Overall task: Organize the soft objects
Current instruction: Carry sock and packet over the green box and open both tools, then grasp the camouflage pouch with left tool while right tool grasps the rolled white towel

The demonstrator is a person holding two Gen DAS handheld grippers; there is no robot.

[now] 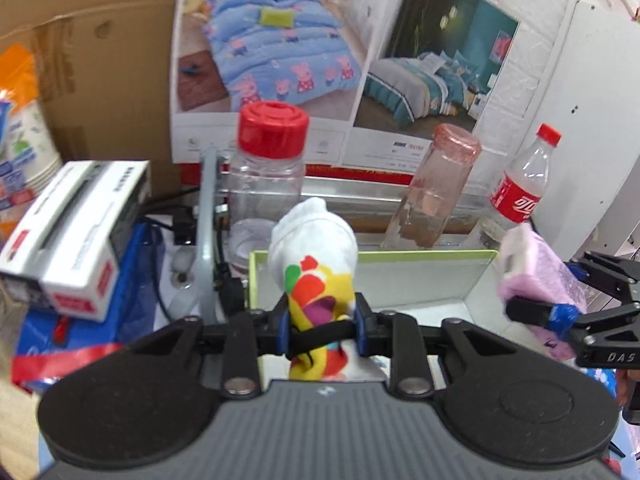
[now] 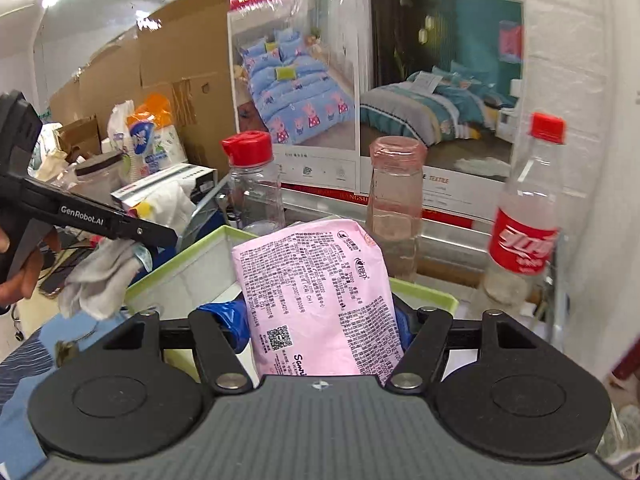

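My left gripper [image 1: 320, 326] pinches a white sock with multicoloured print [image 1: 316, 264] above the green-rimmed white box [image 1: 420, 276]. My right gripper [image 2: 320, 332] clamps a pink printed plastic packet [image 2: 320, 292] over that box [image 2: 180, 264].

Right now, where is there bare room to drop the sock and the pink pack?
The green-rimmed box shows bare white floor between sock and pink pack. Behind it bottles and jar crowd close; to its left, a white carton.
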